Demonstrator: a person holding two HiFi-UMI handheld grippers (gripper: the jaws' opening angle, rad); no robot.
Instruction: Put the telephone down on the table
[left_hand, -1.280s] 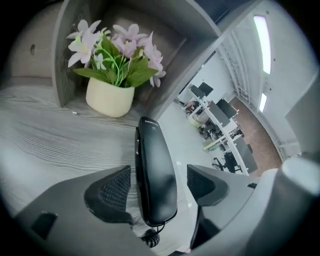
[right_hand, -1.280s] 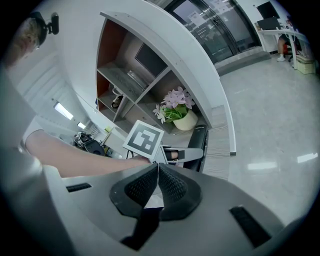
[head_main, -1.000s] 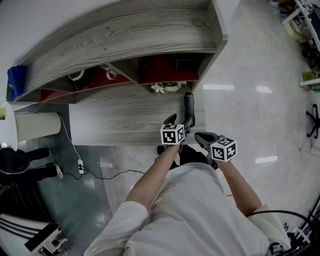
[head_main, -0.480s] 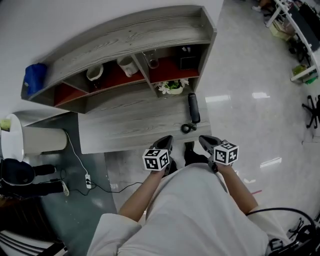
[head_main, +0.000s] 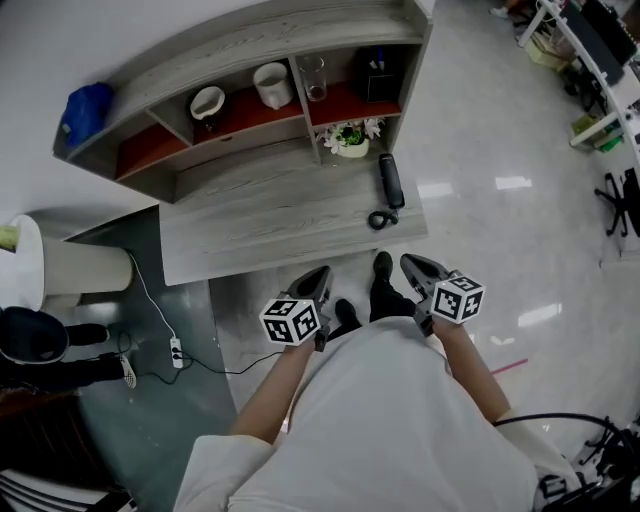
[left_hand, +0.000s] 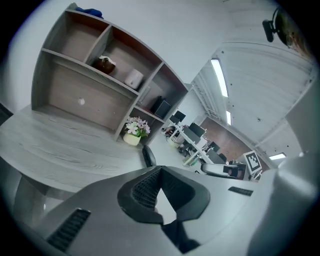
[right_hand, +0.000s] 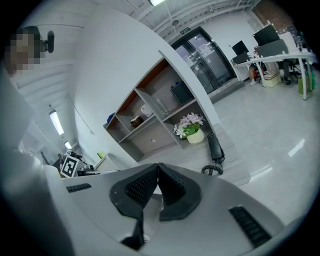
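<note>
The black telephone handset (head_main: 390, 180) lies flat on the grey wooden table (head_main: 260, 225) near its right end, its coiled cord (head_main: 381, 218) curled beside it. It also shows as the handset (right_hand: 215, 148) in the right gripper view and the handset (left_hand: 148, 156) in the left gripper view. My left gripper (head_main: 322, 281) is held off the table's front edge, over the floor, jaws shut and empty. My right gripper (head_main: 415, 266) hangs beside it, to the right, also shut with nothing between its pads. Neither touches the telephone.
A shelf unit (head_main: 250, 60) stands at the table's back with a cup (head_main: 272, 84), a bowl (head_main: 207, 102), a glass (head_main: 314, 77) and a dark box (head_main: 379, 75). A small flower pot (head_main: 352, 140) sits left of the handset. A white bin (head_main: 60, 265) and a power strip (head_main: 174, 351) are at left.
Both grippers have drawn back from the table toward the person's body. The left gripper was by the telephone a second ago; the handset now lies alone on the table.
</note>
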